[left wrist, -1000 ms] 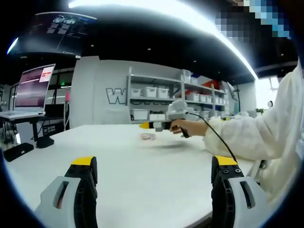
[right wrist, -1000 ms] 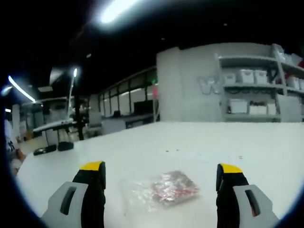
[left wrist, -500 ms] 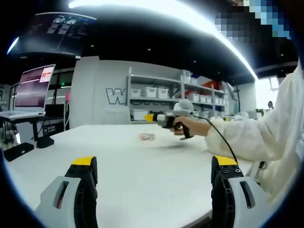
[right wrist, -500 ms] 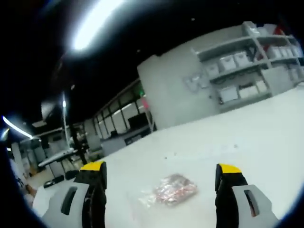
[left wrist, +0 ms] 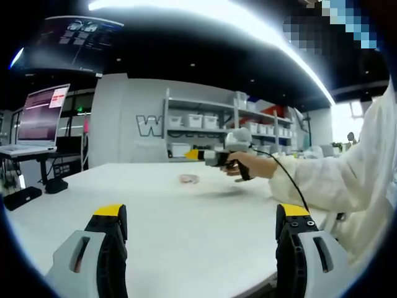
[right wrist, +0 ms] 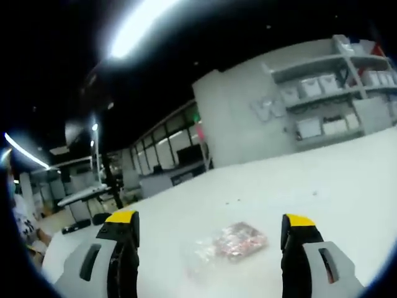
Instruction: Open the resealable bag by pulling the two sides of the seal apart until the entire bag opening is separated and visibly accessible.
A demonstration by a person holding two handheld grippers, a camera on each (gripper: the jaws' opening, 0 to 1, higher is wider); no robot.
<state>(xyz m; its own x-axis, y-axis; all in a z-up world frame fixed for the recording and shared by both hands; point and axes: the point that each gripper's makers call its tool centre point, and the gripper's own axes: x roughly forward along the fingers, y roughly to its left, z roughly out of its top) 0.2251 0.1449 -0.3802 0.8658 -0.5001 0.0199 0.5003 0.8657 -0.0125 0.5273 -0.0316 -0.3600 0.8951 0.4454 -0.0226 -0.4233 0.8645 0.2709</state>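
The resealable bag (right wrist: 228,243) lies flat on the white table (right wrist: 322,186). It is clear, with red bits inside. In the right gripper view, the right gripper (right wrist: 209,231) has its two jaws wide apart, one on each side of the bag, holding nothing and not touching it. In the left gripper view, the left gripper (left wrist: 201,222) is also spread wide with nothing in it, far from the bag (left wrist: 188,179).

Bag (right wrist: 231,243) lies flat on the bench (right wrist: 322,192), ahead of and between the right tongs' (right wrist: 209,239) spread jaws. Left tongs (left wrist: 201,226) sit further back over the bench, shelving (left wrist: 205,127) behind it.
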